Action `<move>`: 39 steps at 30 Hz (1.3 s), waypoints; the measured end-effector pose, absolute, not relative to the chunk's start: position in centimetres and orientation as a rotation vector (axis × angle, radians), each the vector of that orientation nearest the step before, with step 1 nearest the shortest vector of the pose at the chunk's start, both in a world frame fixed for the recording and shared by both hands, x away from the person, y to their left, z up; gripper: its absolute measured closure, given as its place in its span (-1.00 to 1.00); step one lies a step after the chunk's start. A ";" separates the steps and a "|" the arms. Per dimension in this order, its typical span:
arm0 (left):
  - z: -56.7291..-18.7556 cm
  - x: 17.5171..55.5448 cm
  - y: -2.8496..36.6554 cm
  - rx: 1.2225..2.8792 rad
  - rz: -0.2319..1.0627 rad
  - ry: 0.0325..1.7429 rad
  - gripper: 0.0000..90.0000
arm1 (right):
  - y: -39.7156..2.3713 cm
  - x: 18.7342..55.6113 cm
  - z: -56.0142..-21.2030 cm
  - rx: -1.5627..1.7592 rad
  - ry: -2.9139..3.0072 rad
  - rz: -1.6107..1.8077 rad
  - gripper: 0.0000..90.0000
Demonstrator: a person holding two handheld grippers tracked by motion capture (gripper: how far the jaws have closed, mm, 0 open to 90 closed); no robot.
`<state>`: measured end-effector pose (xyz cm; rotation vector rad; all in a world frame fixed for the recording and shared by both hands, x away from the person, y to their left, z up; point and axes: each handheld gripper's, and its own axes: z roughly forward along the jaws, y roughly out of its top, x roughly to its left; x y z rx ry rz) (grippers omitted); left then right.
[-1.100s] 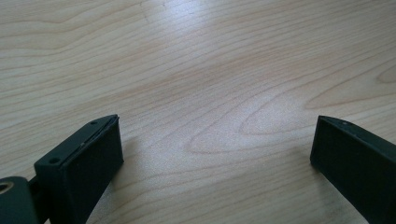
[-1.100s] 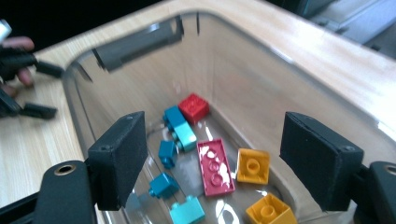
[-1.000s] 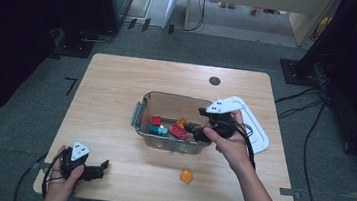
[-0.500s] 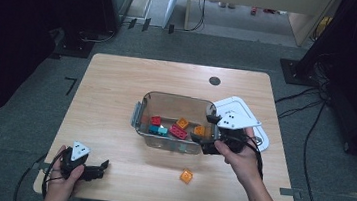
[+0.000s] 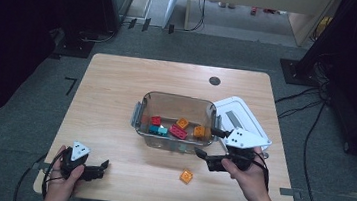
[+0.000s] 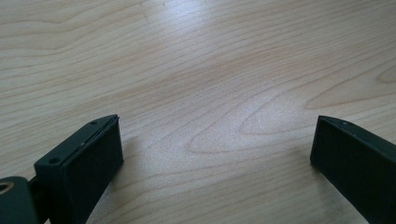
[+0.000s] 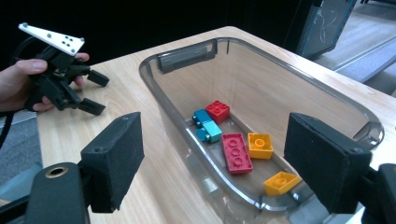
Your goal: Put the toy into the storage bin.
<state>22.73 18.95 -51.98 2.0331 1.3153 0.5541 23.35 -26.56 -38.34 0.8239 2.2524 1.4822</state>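
The orange brick (image 5: pixel 186 176) lies loose on the table (image 5: pixel 112 93) at lower centre, in front of the clear bin (image 5: pixel 141 114). Lower left, the left gripper (image 5: pixel 101 167) rests, jaws apart and empty. The right gripper (image 5: pixel 205 142) has withdrawn from the bin toward the brick, jaws apart and empty, probably to collect it. Grey floor surrounds the table.

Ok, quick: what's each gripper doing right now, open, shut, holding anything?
Left gripper: open, nothing between its jaws, over bare table.
Right gripper: open, empty, beside the clear bin.
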 end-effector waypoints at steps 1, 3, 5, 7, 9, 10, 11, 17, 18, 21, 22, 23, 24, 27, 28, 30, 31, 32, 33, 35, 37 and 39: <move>-52.0 22.7 18.9 2.033 0.554 1.315 -0.95 | -26.6 23.2 -38.4 0.822 2.253 1.481 -0.55; -52.0 22.7 19.0 2.033 0.554 1.315 -0.95 | -26.9 22.7 -38.6 0.820 2.250 1.486 -0.55; -52.0 22.7 18.9 2.033 0.555 1.315 -0.95 | -27.0 22.2 -39.0 0.816 2.251 1.486 -0.54; -52.0 22.7 19.0 2.033 0.555 1.315 -0.95 | -27.1 21.8 -39.3 0.817 2.254 1.488 -0.54; -52.0 22.7 19.0 2.035 0.555 1.314 -0.95 | -27.2 21.4 -39.6 0.818 2.253 1.491 -0.54; -52.0 22.7 19.0 2.036 0.555 1.313 -0.95 | -27.3 21.2 -39.9 0.812 2.257 1.490 -0.54; -52.0 22.7 19.0 2.037 0.554 1.311 -0.95 | -27.4 21.1 -40.1 0.815 2.256 1.489 -0.54; -52.0 22.7 18.9 2.038 0.552 1.308 -0.95 | -28.0 20.2 -41.2 0.830 2.260 1.498 -0.54; -52.0 22.7 18.9 2.038 0.552 1.307 -0.95 | -28.1 20.1 -41.5 0.832 2.263 1.493 -0.53; -52.0 22.7 19.0 2.038 0.552 1.307 -0.95 | -28.4 19.7 -42.3 0.846 2.271 1.488 -0.53; -52.0 22.7 18.9 2.038 0.552 1.308 -0.95 | -28.5 19.7 -42.5 0.846 2.272 1.486 -0.52; -52.0 22.7 19.0 2.038 0.552 1.307 -0.95 | -28.7 19.6 -42.8 0.854 2.270 1.486 -0.52; -52.0 22.7 19.0 2.038 0.552 1.307 -0.95 | -28.8 19.6 -43.0 0.858 2.270 1.485 -0.52; -52.0 22.7 18.9 2.038 0.552 1.308 -0.95 | -29.0 19.5 -43.6 0.866 2.274 1.482 -0.51; -52.0 22.7 19.0 2.038 0.552 1.307 -0.95 | -29.1 19.5 -44.0 0.878 2.277 1.477 -0.51; -52.0 22.7 19.0 2.038 0.551 1.307 -0.95 | -29.2 19.4 -44.4 0.883 2.281 1.474 -0.50; -52.0 22.7 19.0 2.038 0.552 1.307 -0.95 | -29.2 19.4 -44.6 0.883 2.282 1.472 -0.50; -52.0 22.7 18.9 2.038 0.552 1.308 -0.95 | -29.1 19.4 -44.8 0.884 2.285 1.467 -0.49; -52.0 22.7 19.0 2.038 0.552 1.307 -0.95 | -29.1 19.3 -45.0 0.883 2.290 1.456 -0.49; -52.0 22.7 19.0 2.038 0.552 1.308 -0.95 | -29.0 19.4 -45.3 0.884 2.294 1.448 -0.49; -52.0 22.7 19.0 2.038 0.552 1.307 -0.95 | -28.7 19.4 -46.1 0.889 2.315 1.434 -0.48; -52.0 22.7 19.0 2.038 0.552 1.307 -0.95 | -28.4 19.5 -46.7 0.893 2.330 1.424 -0.48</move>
